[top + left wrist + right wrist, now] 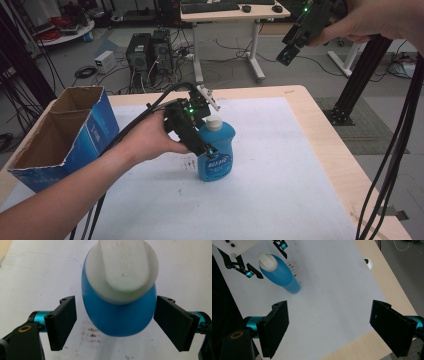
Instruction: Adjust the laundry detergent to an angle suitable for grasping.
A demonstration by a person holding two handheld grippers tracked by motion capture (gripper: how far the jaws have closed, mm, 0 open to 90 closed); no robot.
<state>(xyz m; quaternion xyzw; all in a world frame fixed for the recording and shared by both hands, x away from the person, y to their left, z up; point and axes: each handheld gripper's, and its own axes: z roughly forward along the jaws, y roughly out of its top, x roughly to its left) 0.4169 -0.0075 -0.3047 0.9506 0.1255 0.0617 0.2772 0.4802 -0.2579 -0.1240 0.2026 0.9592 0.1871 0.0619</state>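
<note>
Both claws apart | left claw [113, 322] straddling blue bottle [120, 315], untouching | right claw [329, 330] empty, raised

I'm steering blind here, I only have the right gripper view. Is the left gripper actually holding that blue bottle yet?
Observer: Not yet. In the left gripper view the jaws stand apart on either side of the blue bottle, with white mat showing in both gaps.
Operator: Is there anything else on the table I should know about?
Observer: Yes, an open blue cardboard box stands at the table's left edge in the high view.
Operator: And where's my right gripper over the table?
Observer: The right gripper is held up high, beyond the table's far right corner, jaws open, holding nothing.
</note>
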